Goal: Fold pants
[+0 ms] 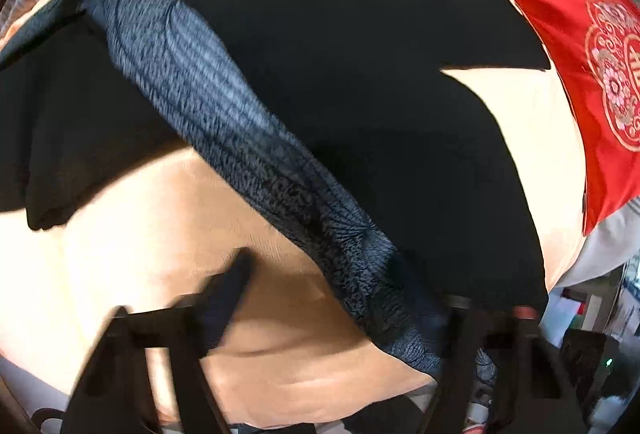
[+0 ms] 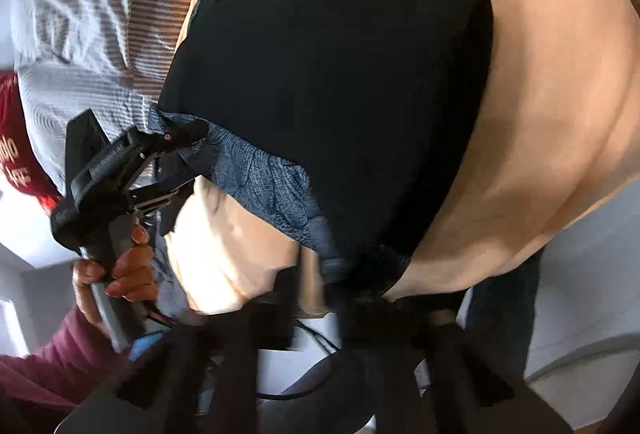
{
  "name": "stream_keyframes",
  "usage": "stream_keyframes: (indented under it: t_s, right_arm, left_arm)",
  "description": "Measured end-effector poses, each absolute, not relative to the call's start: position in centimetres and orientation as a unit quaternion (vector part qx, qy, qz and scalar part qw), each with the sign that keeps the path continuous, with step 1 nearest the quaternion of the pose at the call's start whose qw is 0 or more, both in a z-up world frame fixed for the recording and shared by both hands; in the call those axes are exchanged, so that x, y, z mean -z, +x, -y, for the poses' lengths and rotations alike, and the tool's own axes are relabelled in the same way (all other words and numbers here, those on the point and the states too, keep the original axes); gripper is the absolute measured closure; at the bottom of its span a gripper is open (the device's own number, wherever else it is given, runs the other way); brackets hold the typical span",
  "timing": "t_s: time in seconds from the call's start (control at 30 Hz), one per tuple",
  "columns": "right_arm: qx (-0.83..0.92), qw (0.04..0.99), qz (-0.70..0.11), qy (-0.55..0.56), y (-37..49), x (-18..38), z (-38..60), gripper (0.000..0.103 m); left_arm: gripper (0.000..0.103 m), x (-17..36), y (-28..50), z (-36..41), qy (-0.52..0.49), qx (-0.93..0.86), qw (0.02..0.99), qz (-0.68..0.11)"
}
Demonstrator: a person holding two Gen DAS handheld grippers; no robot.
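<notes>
The left gripper (image 1: 352,280) points steeply down at one end of the waistband (image 1: 224,122). Its jaws stand apart. One finger (image 1: 232,282) rests free over the peach sheet (image 1: 140,234), and the ribbed band runs in beside the other, so the cloth is between them but not pinched. In the right wrist view a hand (image 2: 128,270) in a dark-red sleeve (image 2: 60,354) holds that tool's handle. The black pants (image 1: 360,74) lie spread on the sheet, legs reaching away from the band, likely laid flat so the top edge can be taken at both corners. At the band's other end the right gripper (image 2: 320,298) is closed. The picture is blurred there, but the cloth runs right into its tips, so it appears to be clamped on the waistband. A red cushion (image 1: 580,74) sits beside the pants. No container is in view.
</notes>
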State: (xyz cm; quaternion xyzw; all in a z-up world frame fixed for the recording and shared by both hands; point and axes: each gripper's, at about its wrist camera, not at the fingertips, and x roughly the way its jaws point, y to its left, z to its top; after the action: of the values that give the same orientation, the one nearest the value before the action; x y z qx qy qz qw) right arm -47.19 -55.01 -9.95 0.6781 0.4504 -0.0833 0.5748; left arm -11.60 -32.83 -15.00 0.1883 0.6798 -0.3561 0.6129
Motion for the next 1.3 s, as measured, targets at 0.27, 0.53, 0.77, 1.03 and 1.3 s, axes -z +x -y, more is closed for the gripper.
stream_keyframes:
  t_s: [0.27, 0.53, 0.77, 1.03, 1.3]
  right_arm:
    - [0.062, 0.611, -0.372, 0.696, -44.5, 4.1, 59.7, 0.100]
    - [0.042, 0.675, -0.359, 0.643, -38.1, -0.1, 69.3, 0.100]
    - [0.041, 0.677, -0.387, 0.625, -31.3, 3.1, 80.4, 0.100]
    - [0.070, 0.641, -0.457, 0.613, -23.4, 10.6, 88.3, 0.098]
    - [0.088, 0.662, -0.561, 0.489, -19.1, 9.3, 87.9, 0.092]
  left_arm:
    - [0.086, 10.4, -8.7, 34.3, 0.136, 0.419, 0.597, -0.670]
    - [0.086, 7.1, -5.0, 37.9, 0.099, 0.419, 0.623, -0.653]
    - [0.086, 7.8, -1.1, 44.3, 0.094, 0.378, 0.663, -0.639]
    - [0.086, 6.9, 2.8, 45.3, 0.108, 0.301, 0.721, -0.614]
    - [0.086, 11.3, 0.2, 43.2, 0.194, 0.244, 0.694, -0.649]
